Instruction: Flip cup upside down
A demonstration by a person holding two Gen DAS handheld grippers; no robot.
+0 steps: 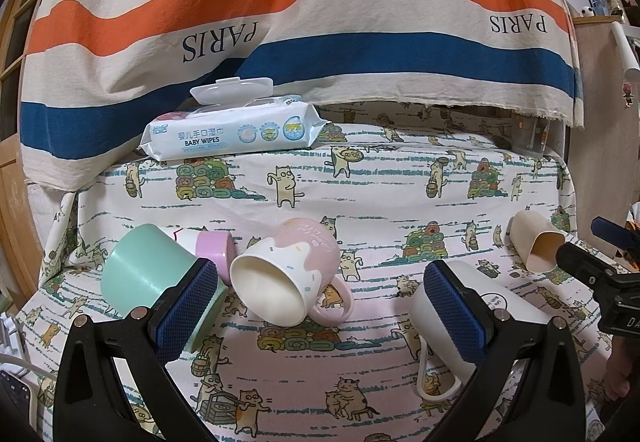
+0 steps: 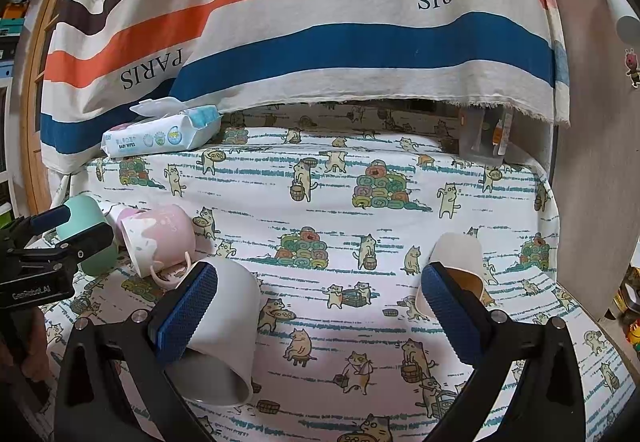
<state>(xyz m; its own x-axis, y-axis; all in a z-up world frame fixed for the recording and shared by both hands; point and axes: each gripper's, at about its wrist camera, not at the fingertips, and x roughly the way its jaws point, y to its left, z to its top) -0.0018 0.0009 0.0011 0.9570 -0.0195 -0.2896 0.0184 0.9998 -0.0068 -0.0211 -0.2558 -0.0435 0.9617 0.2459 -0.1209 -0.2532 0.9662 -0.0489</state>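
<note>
Pink-and-white ceramic mug (image 1: 286, 268) lies on its side, mouth toward spread, empty left gripper (image 1: 320, 306), directly ahead between the jaws. Right gripper (image 2: 320, 316), also spread and empty, sits farther right of mug.

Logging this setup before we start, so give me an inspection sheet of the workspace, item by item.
Surface: cat-print cloth covering the table.
Job's things: five cups, all lying on their sides: mint cup, small pink cup, pink and white mug, white mug, beige cup.
Clutter: baby wipes pack with its lid flipped up, at the back left.
Grippers: left gripper and right gripper, jaws wide open, holding nothing.
Cables: a white one at the left edge.
Surroundings: striped PARIS cloth hanging behind; clear container at the back right.
</note>
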